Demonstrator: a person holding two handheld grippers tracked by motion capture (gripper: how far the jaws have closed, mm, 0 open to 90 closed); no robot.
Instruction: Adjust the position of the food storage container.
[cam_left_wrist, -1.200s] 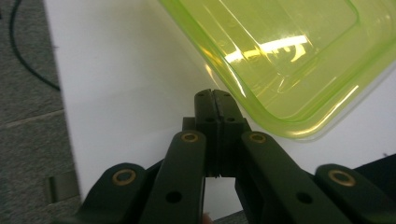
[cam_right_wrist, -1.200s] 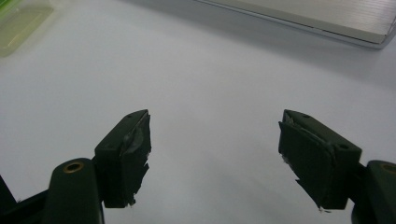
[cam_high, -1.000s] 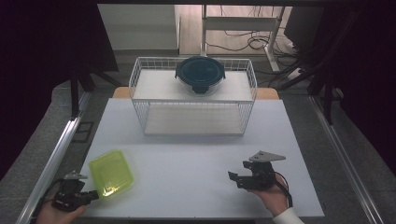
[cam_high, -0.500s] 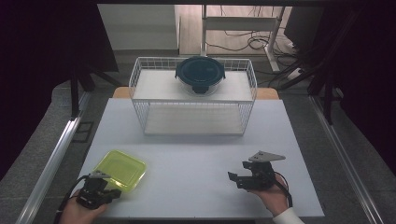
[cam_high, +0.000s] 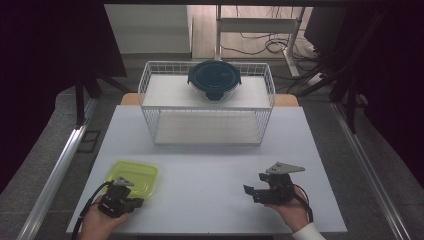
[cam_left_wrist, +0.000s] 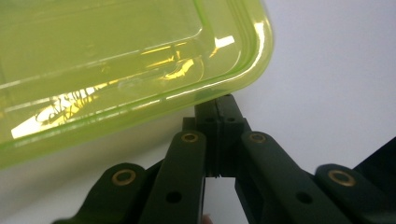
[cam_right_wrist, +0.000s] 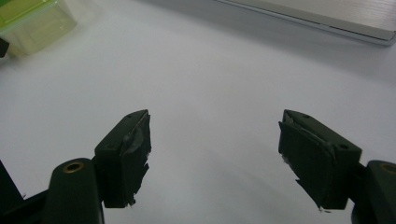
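Note:
A yellow-green see-through plastic container (cam_high: 132, 176) lies on the white table (cam_high: 210, 165) at the front left. My left gripper (cam_high: 135, 200) sits just in front of it, jaws shut. In the left gripper view the closed tips (cam_left_wrist: 218, 105) meet the underside of the container's rim (cam_left_wrist: 224, 74); whether they pinch the rim I cannot tell. My right gripper (cam_high: 251, 194) rests at the front right, held in a hand, jaws open with nothing between them (cam_right_wrist: 215, 135). The container (cam_right_wrist: 32, 18) shows far off in the right gripper view.
A white wire rack (cam_high: 207, 125) stands at the back middle of the table. A round container with a dark lid (cam_high: 214, 80) sits on its top shelf. Bare table stretches between the rack and both grippers. Metal rails run along both sides.
My left gripper has moved right along the table's front edge. The yellow-green container has shifted a little to the right and turned with it. The right gripper has stayed put.

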